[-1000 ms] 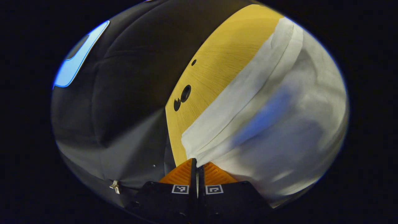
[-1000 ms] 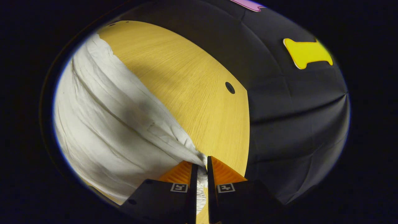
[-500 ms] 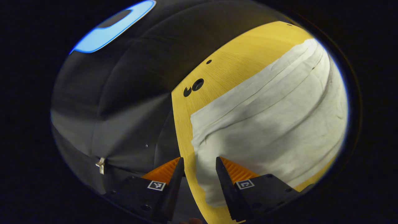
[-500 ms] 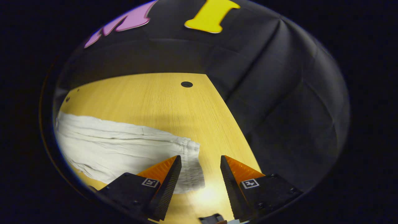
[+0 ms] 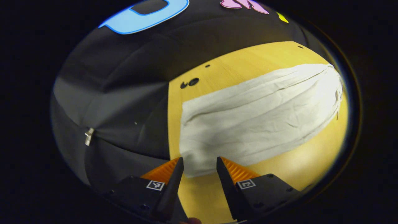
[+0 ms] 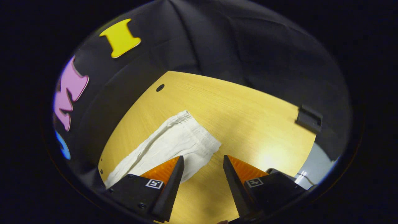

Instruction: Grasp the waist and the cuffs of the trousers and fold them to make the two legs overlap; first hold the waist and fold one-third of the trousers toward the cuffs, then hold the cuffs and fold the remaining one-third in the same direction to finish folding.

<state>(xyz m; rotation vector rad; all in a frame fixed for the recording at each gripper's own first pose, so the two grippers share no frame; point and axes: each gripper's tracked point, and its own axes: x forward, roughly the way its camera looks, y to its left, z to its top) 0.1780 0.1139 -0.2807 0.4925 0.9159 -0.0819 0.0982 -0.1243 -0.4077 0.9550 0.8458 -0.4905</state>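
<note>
1. Your left gripper point(image 5: 199, 161) is open, and nothing is between its two fingers. It hangs a little above the yellow wooden surface point(image 5: 304, 161), just in front of the near corner of the trousers point(image 5: 248, 121).
2. In the left gripper view the white trousers lie flat on the surface as one long band, so the two legs already lie one on the other. The straight end nearest your left gripper is close to the edge of the surface, next to the black cloth wall point(image 5: 124, 102). The far end is gathered and rounded.
3. Your right gripper point(image 6: 203, 161) is open too and it holds nothing. It is above the surface point(image 6: 248, 115), beside the wrinkled, gathered end of the trousers point(image 6: 177, 143).
4. In the right gripper view the trousers run from that gathered end away to the lower left, behind the left finger of the gripper. I cannot tell if the finger touches the cloth.
5. Some small dark holes point(image 5: 189, 83) are in the surface near the wall, beyond the trousers. A small dark clip point(image 6: 308, 118) sits at the far right edge of the surface in the right gripper view.
6. The waist third is not yet folded toward the cuffs.
</note>
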